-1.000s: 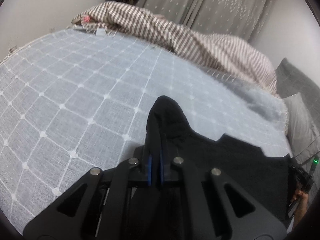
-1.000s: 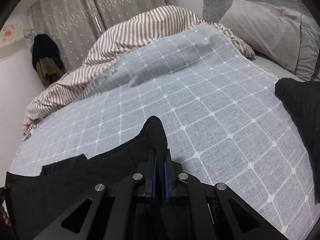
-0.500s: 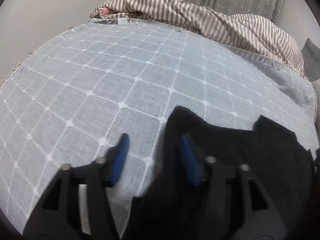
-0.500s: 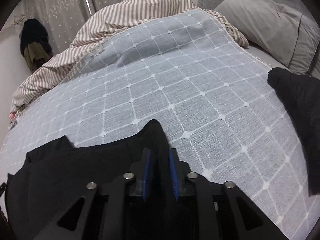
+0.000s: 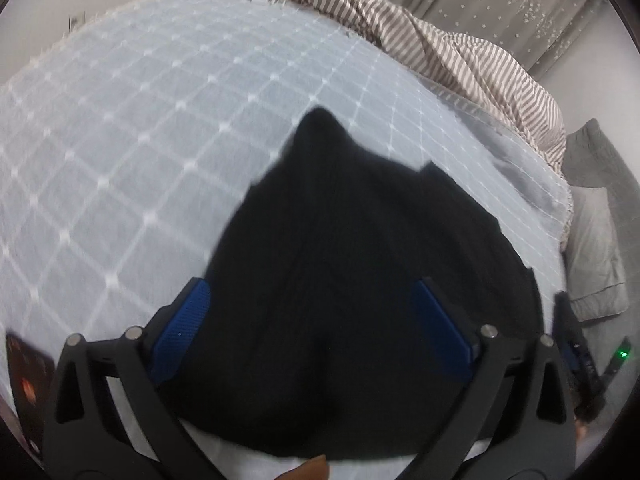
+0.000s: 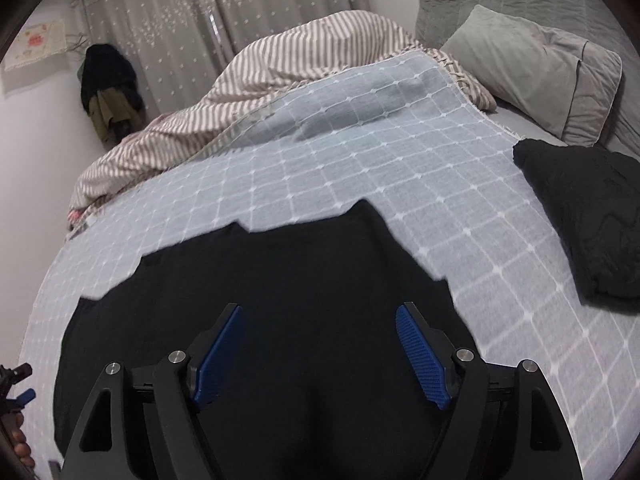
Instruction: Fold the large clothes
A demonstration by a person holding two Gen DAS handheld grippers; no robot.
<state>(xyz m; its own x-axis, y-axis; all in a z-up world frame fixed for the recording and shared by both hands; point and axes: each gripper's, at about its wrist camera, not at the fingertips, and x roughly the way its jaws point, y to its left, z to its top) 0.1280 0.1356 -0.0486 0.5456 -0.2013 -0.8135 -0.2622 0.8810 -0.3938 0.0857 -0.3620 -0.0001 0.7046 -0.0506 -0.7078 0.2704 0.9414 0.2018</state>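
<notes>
A large black garment (image 5: 360, 240) (image 6: 280, 280) lies spread flat on the blue checked bedspread (image 5: 140, 120) (image 6: 360, 152). My left gripper (image 5: 312, 304) hovers above the garment's near left part, its jaws still opening wide, its blue pads (image 5: 182, 328) off the cloth with nothing pressed between them. My right gripper (image 6: 320, 320) hangs over the garment's near right part, its jaws also opening, its pads (image 6: 420, 356) clear of the fabric. Two corners of the garment stick up as peaks (image 5: 320, 124) (image 6: 364, 208) at its far edge.
A striped duvet (image 5: 440, 40) (image 6: 280, 76) is bunched along the far side of the bed. Grey pillows (image 6: 532, 68) (image 5: 592, 240) lie at the head. A second black folded cloth (image 6: 592, 216) rests on the right of the bedspread. Curtains (image 6: 240, 4) hang behind.
Both grippers were shut on the garment's corners; they have let go, opened wide and drawn back toward the near edge, leaving the garment flat on the bed.
</notes>
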